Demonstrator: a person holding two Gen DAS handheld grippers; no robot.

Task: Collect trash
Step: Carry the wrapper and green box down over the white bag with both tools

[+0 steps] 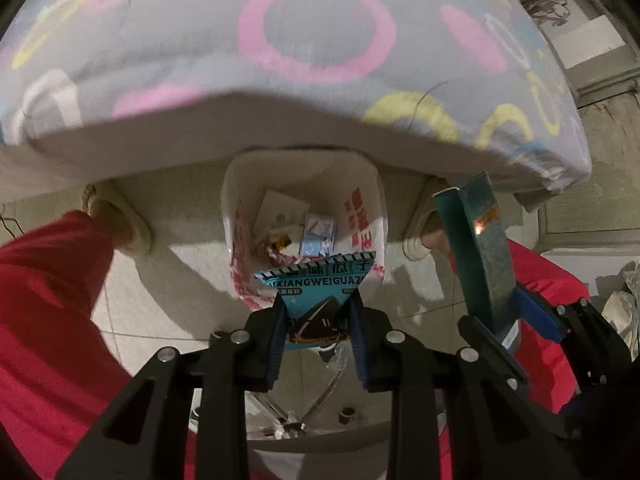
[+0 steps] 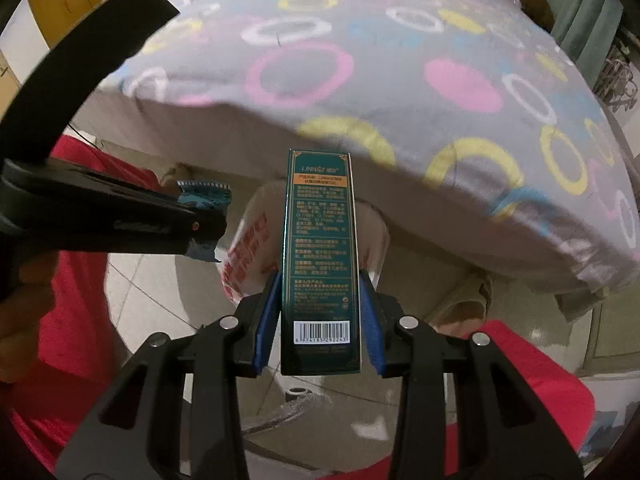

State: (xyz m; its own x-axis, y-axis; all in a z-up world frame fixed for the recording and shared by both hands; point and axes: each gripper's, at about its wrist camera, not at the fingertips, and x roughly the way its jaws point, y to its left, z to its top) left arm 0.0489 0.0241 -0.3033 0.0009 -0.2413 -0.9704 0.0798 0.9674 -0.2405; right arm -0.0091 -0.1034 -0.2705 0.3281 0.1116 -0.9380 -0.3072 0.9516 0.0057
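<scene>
My left gripper point(image 1: 318, 306) is shut on a blue snack wrapper point(image 1: 320, 284) and holds it over the open white trash bag point(image 1: 236, 216) with red print, which holds several pieces of trash. My right gripper point(image 2: 320, 280) is shut on a tall dark green carton point(image 2: 320, 240) with a barcode, held upright just above the same bag point(image 2: 244, 264). In the left wrist view the green carton point(image 1: 480, 248) stands to the right of the bag. In the right wrist view the left gripper with the blue wrapper point(image 2: 204, 196) is at the left.
A bed with a grey cover with coloured rings point(image 1: 320, 48) hangs over the bag, close behind it. Tiled floor point(image 1: 168, 280) lies below. The person's red-clad legs point(image 1: 48, 320) flank the bag on both sides. A clear plastic item point(image 1: 320, 392) lies under the grippers.
</scene>
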